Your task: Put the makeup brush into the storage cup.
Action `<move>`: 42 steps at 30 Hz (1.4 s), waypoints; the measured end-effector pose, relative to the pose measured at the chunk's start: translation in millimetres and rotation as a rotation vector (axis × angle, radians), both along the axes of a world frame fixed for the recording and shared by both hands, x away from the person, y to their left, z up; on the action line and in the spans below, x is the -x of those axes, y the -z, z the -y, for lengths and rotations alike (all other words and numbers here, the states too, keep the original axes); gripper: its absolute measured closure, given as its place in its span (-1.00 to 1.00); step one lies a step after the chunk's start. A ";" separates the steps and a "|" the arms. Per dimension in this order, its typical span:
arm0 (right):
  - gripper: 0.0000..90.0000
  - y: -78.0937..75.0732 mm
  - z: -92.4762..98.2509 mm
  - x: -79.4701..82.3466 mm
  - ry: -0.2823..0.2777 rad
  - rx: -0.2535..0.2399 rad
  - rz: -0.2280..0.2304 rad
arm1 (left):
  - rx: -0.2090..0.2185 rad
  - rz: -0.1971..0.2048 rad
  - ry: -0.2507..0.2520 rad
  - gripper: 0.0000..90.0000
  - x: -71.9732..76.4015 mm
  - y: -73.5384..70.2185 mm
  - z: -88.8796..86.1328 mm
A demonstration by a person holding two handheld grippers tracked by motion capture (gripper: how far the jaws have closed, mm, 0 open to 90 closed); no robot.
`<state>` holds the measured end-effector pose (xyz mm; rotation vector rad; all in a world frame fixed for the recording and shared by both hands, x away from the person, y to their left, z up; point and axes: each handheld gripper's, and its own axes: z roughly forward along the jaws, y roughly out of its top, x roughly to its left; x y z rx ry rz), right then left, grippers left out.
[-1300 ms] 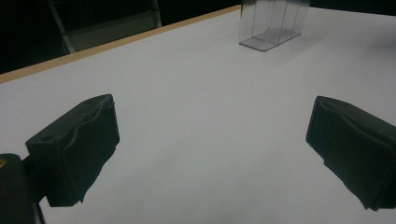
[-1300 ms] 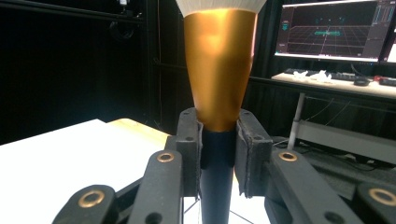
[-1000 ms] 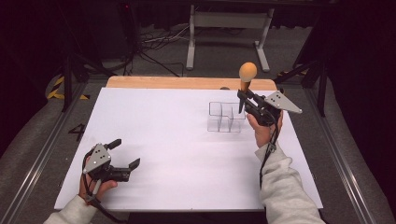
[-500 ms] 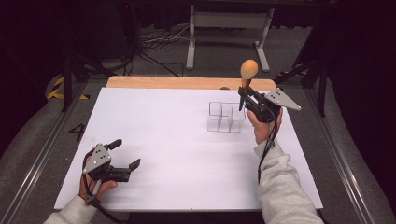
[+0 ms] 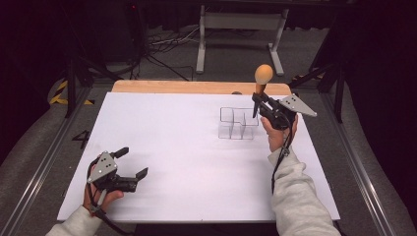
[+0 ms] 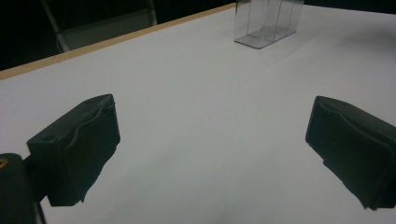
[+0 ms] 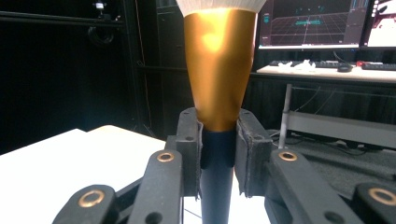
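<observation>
A brush stands upright in my right gripper [image 7: 217,140], which is shut on its black handle [image 7: 216,182] just below the gold ferrule [image 7: 219,65]; white bristles show at the top edge. In the high view the brush head [image 5: 263,73] is raised above the table's far right, and the right gripper [image 5: 256,102] holds it just right of a clear compartment box [image 5: 238,123]. My left gripper [image 5: 133,162] rests low at the near left, open with nothing between its jaws. In the left gripper view, the left gripper [image 6: 210,149] faces bare white table, with the clear box [image 6: 266,23] far off.
The white table sheet [image 5: 187,147] has a wooden strip [image 5: 196,87] along its far edge. Metal rails run down both sides. Beyond the table are a stand's legs [image 5: 241,29] and floor cables. Monitors and a desk [image 7: 327,65] stand behind the brush.
The right gripper has nudged the brush slightly rightward and it stays raised beside the box. The left gripper has not moved.
</observation>
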<state>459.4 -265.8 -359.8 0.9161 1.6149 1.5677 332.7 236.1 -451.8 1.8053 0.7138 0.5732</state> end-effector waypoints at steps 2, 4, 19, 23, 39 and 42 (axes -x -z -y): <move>0.65 2.5 0.7 -1.4 0.003 0.005 -0.006 | 0.001 -0.001 0.000 -0.92 -0.1 0.2 0.2; 0.65 4.7 1.3 -2.7 0.006 0.003 -0.012 | 0.002 0.000 -0.002 -0.92 0.0 0.3 -0.1; 0.65 22.3 -0.2 -4.3 0.014 0.002 -0.044 | 0.002 -0.002 -0.003 -0.92 0.1 0.6 0.0; 0.65 23.9 0.8 -4.6 0.015 -0.001 -0.049 | 0.005 -0.004 -0.004 -0.92 -0.2 0.9 0.0; 0.65 30.6 1.5 -3.4 0.012 0.000 -0.073 | 0.000 -0.002 -0.002 -0.92 0.2 0.5 0.2; 0.65 31.4 1.5 -2.3 0.013 0.005 -0.076 | 0.000 0.001 -0.003 -0.92 0.3 0.3 -0.1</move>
